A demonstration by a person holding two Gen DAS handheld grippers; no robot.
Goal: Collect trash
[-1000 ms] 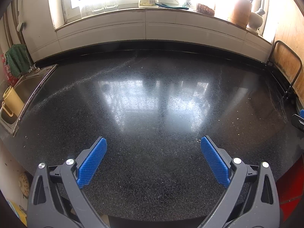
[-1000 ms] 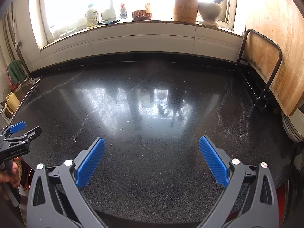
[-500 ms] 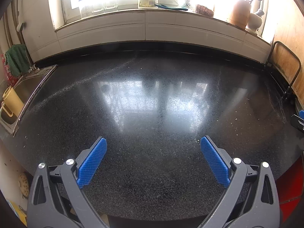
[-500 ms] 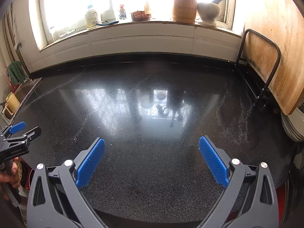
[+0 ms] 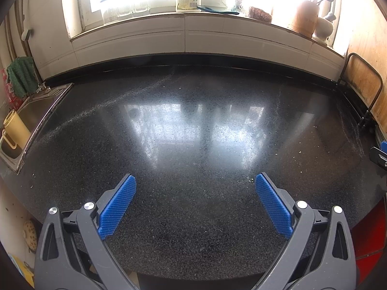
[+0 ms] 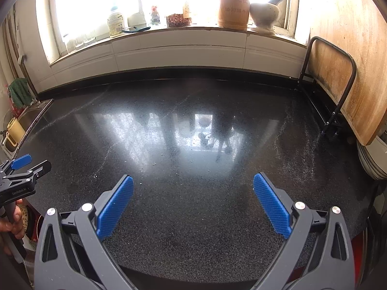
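My left gripper is open and empty above the front edge of the black speckled countertop. My right gripper is open and empty over the same countertop. The left gripper also shows at the left edge of the right wrist view, held by a hand. The tip of the right gripper shows at the right edge of the left wrist view. Only tiny pale crumbs lie on the counter. I see no larger piece of trash.
A steel sink with a yellow jug is at the left. A wooden board in a black metal rack stands at the right. The windowsill holds a bottle, a wooden holder and a mortar.
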